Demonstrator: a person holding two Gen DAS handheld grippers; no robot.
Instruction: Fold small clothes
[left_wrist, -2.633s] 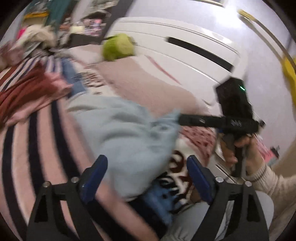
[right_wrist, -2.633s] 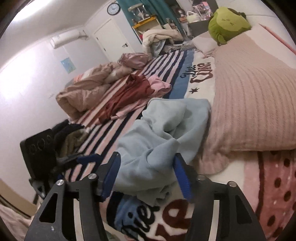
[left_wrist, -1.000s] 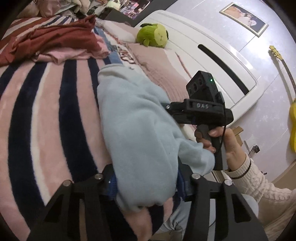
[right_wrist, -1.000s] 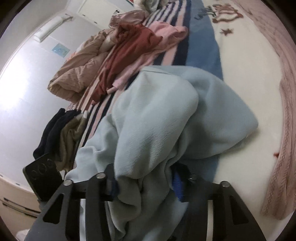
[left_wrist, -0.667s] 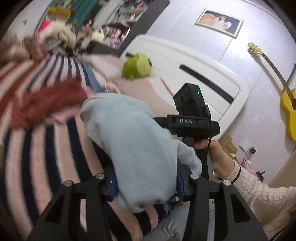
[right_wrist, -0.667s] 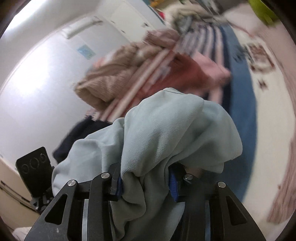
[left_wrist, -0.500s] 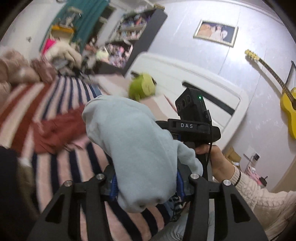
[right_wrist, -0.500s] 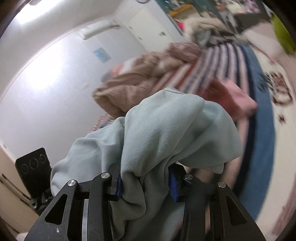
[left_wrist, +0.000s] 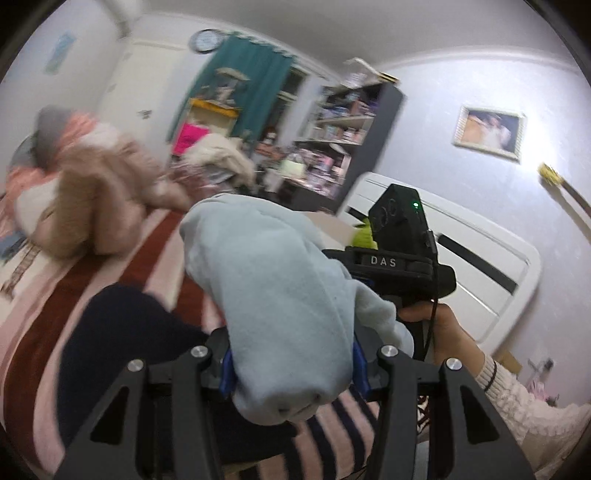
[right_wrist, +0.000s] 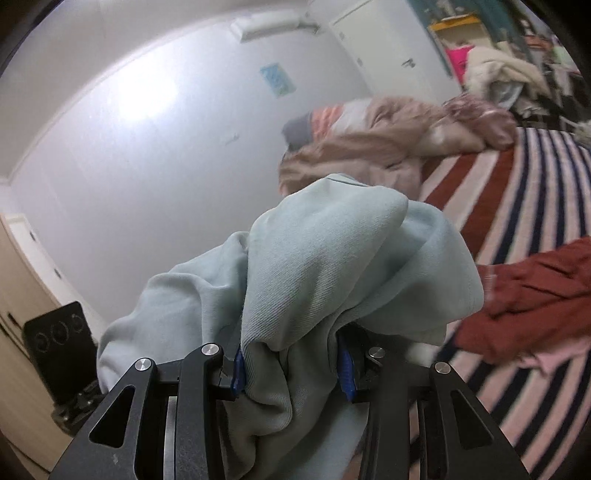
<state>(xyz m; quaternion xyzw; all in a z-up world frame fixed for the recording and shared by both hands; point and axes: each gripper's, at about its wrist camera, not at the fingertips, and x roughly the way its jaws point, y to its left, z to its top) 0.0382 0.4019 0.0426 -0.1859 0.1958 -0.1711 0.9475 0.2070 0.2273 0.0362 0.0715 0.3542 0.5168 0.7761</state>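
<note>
Both sets of jaws are pinched on the same garment. Left gripper (left_wrist: 291, 363): blue pads barely show at either side of a thick wad of the pale blue sweatshirt (left_wrist: 280, 295), which bulges up and forward over the fingers toward 12 o'clock. Right gripper (right_wrist: 291, 363): pads likewise pressed into a bunched fold of the sweatshirt (right_wrist: 332, 266), cloth draped over both fingers and trailing off toward 8 o'clock.

Position: garment appears lifted clear of the striped blanket (right_wrist: 535, 206), slung between the two grippers. In the left wrist view the right gripper's black body sits at 2 to 3 o'clock, the person's right hand (left_wrist: 443, 332) on its handle, with cloth running between the two tools.

Surroundings: dark red garment (right_wrist: 535, 291) at 3 o'clock in the right view; beige quilt heap (right_wrist: 369, 147) at 1 o'clock; a dark navy garment (left_wrist: 122, 332) at 8 to 9 o'clock in the left view. Background is blurred.

Handling estimate: soft fleece-type knit, light to moderate weight, limp, not slippery, nothing fragile. It slumps and hides its own edges when grabbed in a wad, as now.

Grip judgement: both holds look mid-body rather than on a seam. For a clean fold, better to lay it flat and re-take at the shoulders or hem corners, single layer where possible. Which part each gripper holds cannot be told.
</note>
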